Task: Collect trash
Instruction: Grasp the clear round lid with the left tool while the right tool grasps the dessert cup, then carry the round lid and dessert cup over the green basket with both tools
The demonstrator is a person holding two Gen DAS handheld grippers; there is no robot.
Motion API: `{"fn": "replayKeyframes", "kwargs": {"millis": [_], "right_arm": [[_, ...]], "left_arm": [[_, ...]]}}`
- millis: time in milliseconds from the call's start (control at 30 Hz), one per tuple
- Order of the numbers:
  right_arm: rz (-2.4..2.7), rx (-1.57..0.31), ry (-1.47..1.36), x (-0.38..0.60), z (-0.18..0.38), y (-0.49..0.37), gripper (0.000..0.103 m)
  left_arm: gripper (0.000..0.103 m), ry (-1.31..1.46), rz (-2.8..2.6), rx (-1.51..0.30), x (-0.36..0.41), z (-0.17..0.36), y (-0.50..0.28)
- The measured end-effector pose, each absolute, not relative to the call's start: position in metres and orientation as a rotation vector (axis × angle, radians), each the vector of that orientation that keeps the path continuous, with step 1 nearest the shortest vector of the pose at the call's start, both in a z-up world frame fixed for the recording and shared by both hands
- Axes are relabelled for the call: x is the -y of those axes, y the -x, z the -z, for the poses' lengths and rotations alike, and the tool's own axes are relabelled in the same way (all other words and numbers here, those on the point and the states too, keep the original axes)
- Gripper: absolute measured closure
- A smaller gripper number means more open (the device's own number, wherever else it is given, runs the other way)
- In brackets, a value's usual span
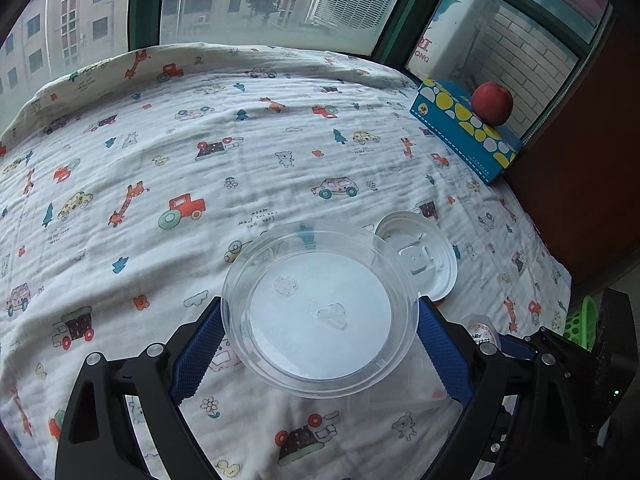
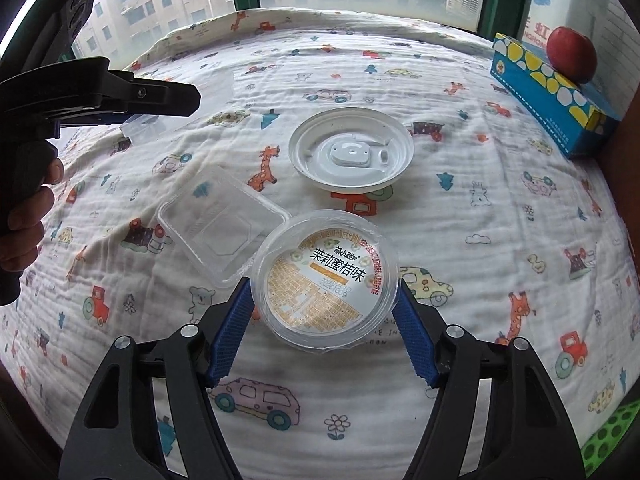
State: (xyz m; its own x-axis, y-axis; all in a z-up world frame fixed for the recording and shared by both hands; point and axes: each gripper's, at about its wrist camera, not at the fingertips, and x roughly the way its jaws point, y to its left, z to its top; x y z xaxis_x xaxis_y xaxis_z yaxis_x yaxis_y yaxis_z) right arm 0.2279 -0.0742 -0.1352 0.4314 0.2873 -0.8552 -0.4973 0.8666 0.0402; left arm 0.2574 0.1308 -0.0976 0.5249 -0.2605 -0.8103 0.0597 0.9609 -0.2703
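Note:
My left gripper (image 1: 322,300) holds a clear round plastic container (image 1: 320,320), with its blue pads pressed on the rim at both sides. The container hangs a little above the printed cloth (image 1: 160,140). My right gripper (image 2: 323,282) is closed around a sealed cup with a printed label (image 2: 328,280). Its pads touch the rim left and right, and the cup rests on the cloth. A clear rectangular tray (image 2: 220,228) lies just left of the cup. A white round lid (image 2: 350,152) lies behind it. The left gripper (image 2: 160,100) shows at the upper left.
A blue tissue box (image 2: 552,92) with a red apple (image 2: 572,54) on top stands at the back right, against a brown wall. A green perforated basket (image 2: 612,440) sits off the cloth's right edge. Windows run behind the table. A hand (image 2: 24,208) grips the left handle.

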Motion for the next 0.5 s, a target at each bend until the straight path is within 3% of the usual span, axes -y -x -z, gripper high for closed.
{"fn": "replayKeyframes", "kwargs": {"millis": [500], "right_arm": [[-0.485,-0.966,0.164,0.086,0.118,-0.210,0.037]], "left_arm": [[0.014,0.199,0.202,-0.979,-0.115,0.080,-0.240]]}}
